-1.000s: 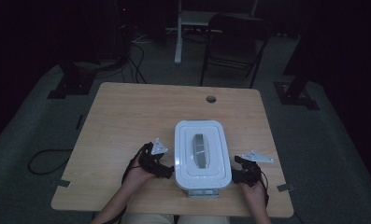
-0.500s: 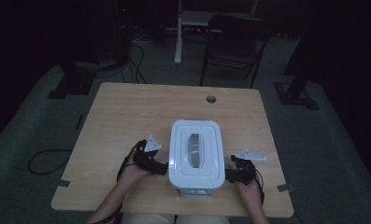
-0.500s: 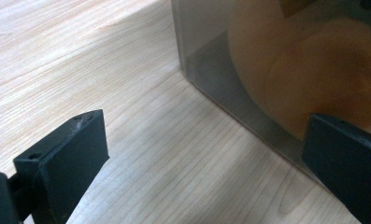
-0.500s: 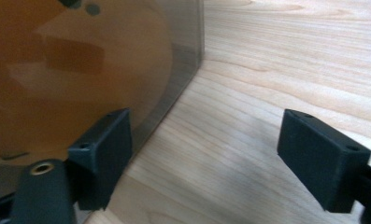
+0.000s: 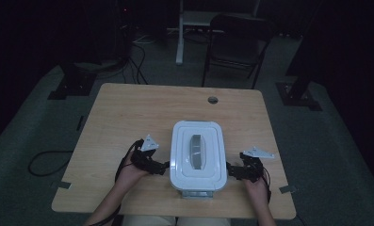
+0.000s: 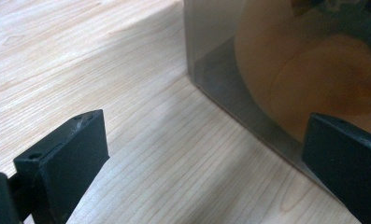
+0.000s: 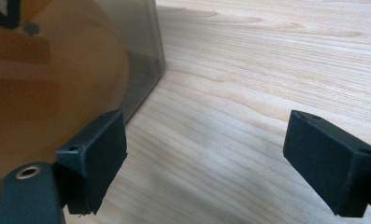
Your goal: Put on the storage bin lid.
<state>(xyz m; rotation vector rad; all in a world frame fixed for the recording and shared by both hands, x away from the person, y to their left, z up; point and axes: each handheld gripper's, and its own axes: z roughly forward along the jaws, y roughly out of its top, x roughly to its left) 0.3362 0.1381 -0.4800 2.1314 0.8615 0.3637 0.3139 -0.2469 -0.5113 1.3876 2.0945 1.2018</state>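
White-lidded storage box (image 5: 197, 157) sits at the near middle of the wooden table (image 5: 142, 108), grey handle (image 5: 197, 150) set into the lid. Left gripper (image 5: 162, 165) is at its left wall, right gripper (image 5: 231, 170) at its right wall — both spread wide, nothing clamped. The right one's jaws have just been opening, with bare table between them. In the left gripper view the clear box wall (image 6: 248, 84) runs beside the right-hand jaw (touching or not, can't tell); orange-tan contents (image 6: 314, 70) show through it. In the right gripper view the wall (image 7: 141, 42) is just beside the left-hand jaw.

Handling, as a guess: rigid plastic, smooth and slippery walls, probably some weight from the bulky contents — side pinches will slide. Better hold looks like the lid rim on both sides, or the handle. The lid could pop off if it isn't latched.
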